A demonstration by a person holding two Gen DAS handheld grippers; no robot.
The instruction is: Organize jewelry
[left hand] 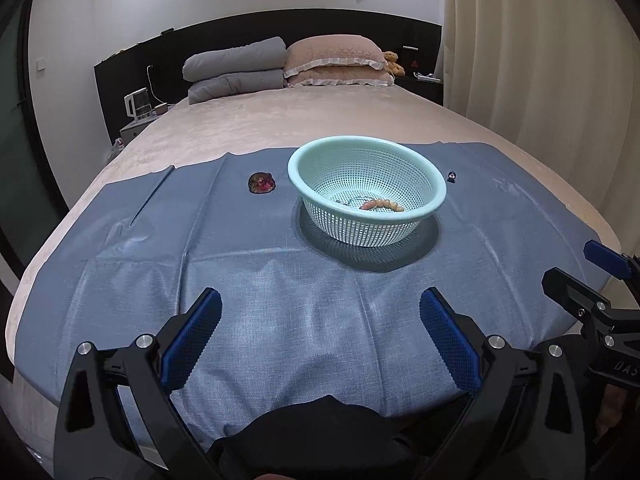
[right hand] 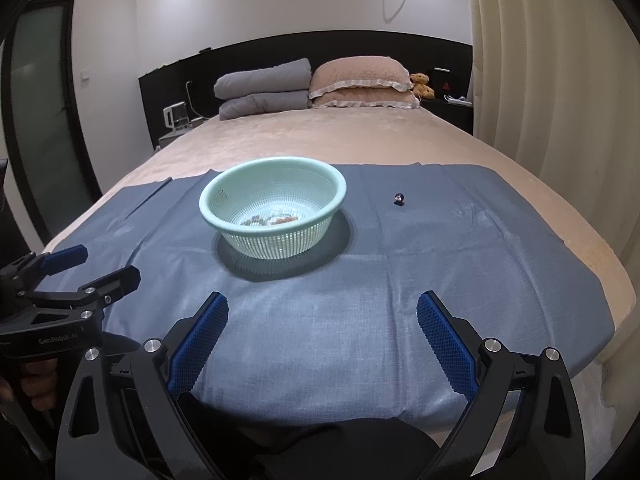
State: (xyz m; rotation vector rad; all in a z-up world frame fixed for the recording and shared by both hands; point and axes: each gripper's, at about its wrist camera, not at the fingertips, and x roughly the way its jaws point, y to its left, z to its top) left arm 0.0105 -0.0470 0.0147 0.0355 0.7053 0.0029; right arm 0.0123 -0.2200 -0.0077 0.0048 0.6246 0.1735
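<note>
While both tools hang above the near edge of the cloth, the inventory reads as follows.

Left gripper [left hand: 320, 320]: fingers spread wide, blue pads [left hand: 192, 340] facing each other, nothing between them; also seen at 9 o'clock in the right wrist view, its jaws likewise parted.

Right gripper [right hand: 322, 320]: fingers spread wide, nothing held; one blue tip and black linkage show at 3 o'clock in the left wrist view.

Blue cloth [left hand: 280, 280]: spread over the foot of the bed, creased, lying under both grippers.

Mint colander basket [left hand: 366, 196]: upright on the cloth, at 12 o'clock from the left gripper and 11 o'clock from the right.

Beaded bracelet [left hand: 382, 204]: pale orange beads, lying inside the basket on its floor, beside other small pieces too blurred to name.

Red-and-dark ornament [left hand: 261, 183]: on the cloth, at 9 o'clock from the basket, near it but apart.

Small dark bead piece [right hand: 398, 198]: on the cloth, at 3 o'clock from the basket, apart from it.

Bed [left hand: 280, 120]: beige cover, grey quilt [left hand: 236, 68], pink pillows [left hand: 336, 60], teddy bear [left hand: 393, 62] at the headboard.
</note>
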